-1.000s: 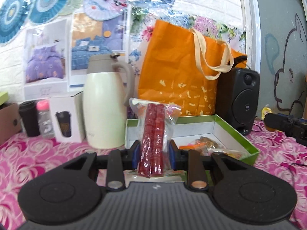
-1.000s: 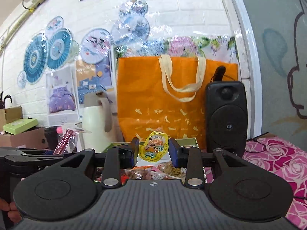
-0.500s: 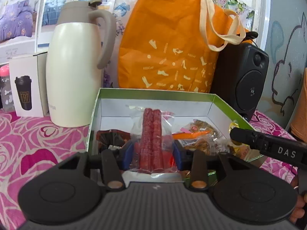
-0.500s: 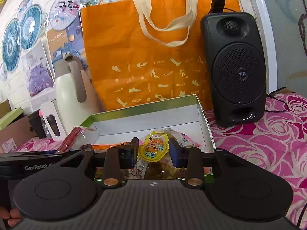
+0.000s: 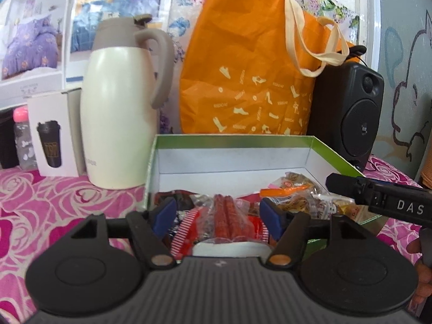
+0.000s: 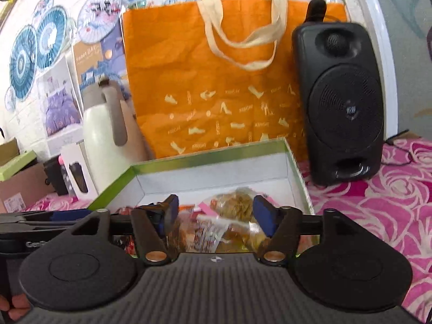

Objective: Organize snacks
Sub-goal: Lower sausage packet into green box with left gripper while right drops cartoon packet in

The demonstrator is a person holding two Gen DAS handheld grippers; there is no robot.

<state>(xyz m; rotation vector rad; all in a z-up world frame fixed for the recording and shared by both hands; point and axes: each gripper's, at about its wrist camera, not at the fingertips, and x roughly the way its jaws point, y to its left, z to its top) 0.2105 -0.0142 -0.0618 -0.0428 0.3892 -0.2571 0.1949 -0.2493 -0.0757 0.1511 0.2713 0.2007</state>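
A green-rimmed white box point(image 5: 232, 159) point(image 6: 210, 186) stands on the pink floral cloth and holds several snack packets. My left gripper point(image 5: 218, 216) is open over the box's near left part. The clear pack of red sausage sticks point(image 5: 226, 218) lies loose between its fingers on the other snacks. My right gripper point(image 6: 216, 216) is open over the box's near right part, above a heap of yellow and brown packets point(image 6: 232, 226). The yellow packet it held lies somewhere in that heap; I cannot pick it out.
A cream thermos jug point(image 5: 118, 108), an orange tote bag point(image 5: 253, 81) and a black speaker point(image 6: 340, 108) stand close behind the box. A white cup carton point(image 5: 54, 135) and a small bottle point(image 5: 23, 140) stand at the left. The right gripper's body point(image 5: 383, 199) shows at the box's right edge.
Both grippers came down over the box and opened. The sausage pack and the yellow packet dropped out of the jaws onto the snacks in the box.
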